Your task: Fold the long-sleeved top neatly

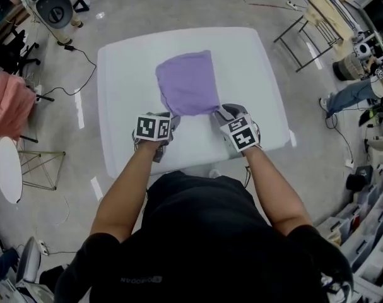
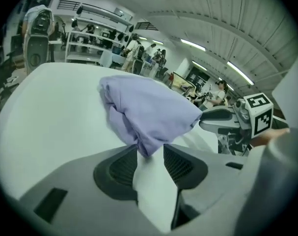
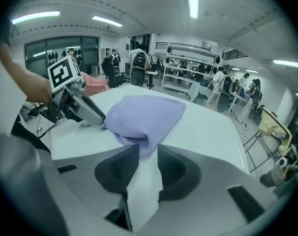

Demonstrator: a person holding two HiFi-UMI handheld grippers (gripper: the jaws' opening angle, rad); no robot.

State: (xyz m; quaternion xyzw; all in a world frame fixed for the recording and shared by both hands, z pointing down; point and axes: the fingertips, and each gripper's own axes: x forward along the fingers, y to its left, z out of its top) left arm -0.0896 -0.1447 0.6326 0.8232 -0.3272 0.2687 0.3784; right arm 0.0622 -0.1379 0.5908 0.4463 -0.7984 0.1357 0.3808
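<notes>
Since the top (image 1: 188,83) lies compact mid-surface (image 1: 125,118), folding seems nearly done, perhaps only smoothing remains. At its 6 o'clock edge, left gripper (image 1: 168,120) and right gripper (image 1: 221,113) have jaws spread, with the corners loose between.

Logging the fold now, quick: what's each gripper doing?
Left gripper: open, a corner of the purple top lies between its jaws.
Right gripper: open, another corner between its jaws.

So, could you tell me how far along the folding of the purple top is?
Done: the purple top lies as a compact folded rectangle on the white table. In hand: nothing gripped; the left hand-held gripper and right hand-held gripper stand open at its near corners. Left: at most a final tidy.
</notes>
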